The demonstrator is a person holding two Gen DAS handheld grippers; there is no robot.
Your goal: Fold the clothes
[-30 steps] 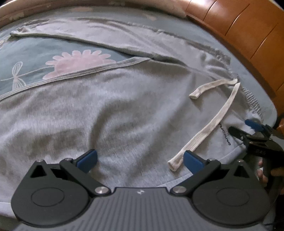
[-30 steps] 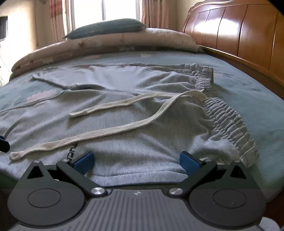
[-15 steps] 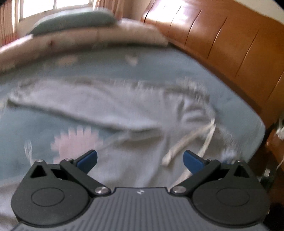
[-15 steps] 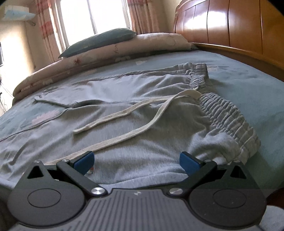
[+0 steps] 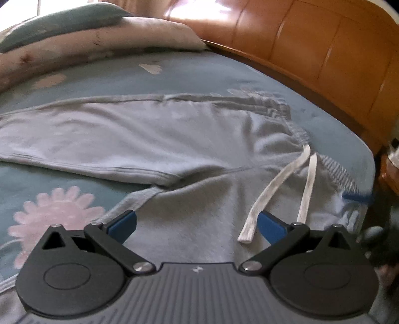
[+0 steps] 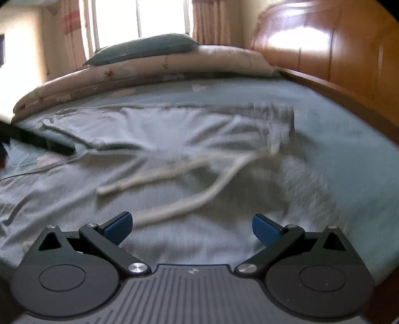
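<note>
Grey cotton sweatpants [image 5: 189,139] lie spread flat across the teal bedsheet with pink flower prints [image 5: 57,214], filling the middle of both views, with the gathered elastic waistband [image 5: 336,174] toward the right edge of the left camera's frame and one leg running off to the upper left. The left gripper [image 5: 197,224] hangs low at the bottom of its frame, blue-padded fingers spread wide and gripping nothing, the grey fabric showing plainly between them. The off-white flat drawstring [image 5: 271,189] trails down from the waistband in two strands, one frayed end lying just beside the right-hand blue pad (touching or not, I cannot tell). Over in the other camera, the right gripper [image 6: 192,225] is spread wide as well, empty, hovering above the near part of the sweatpants; that frame is smeared with motion blur, so the drawstring reads only as pale streaks across the centre. In the upper part of both views a folded cream floral quilt [image 6: 149,72] sits at the far end of the bed with a dark teal pillow [image 6: 142,48] on top of it. The glossy orange-brown wooden headboard [image 5: 324,57] curves along the upper right, and a bright window with pinkish curtains [image 6: 139,17] glows at the top of the right camera's frame.
</note>
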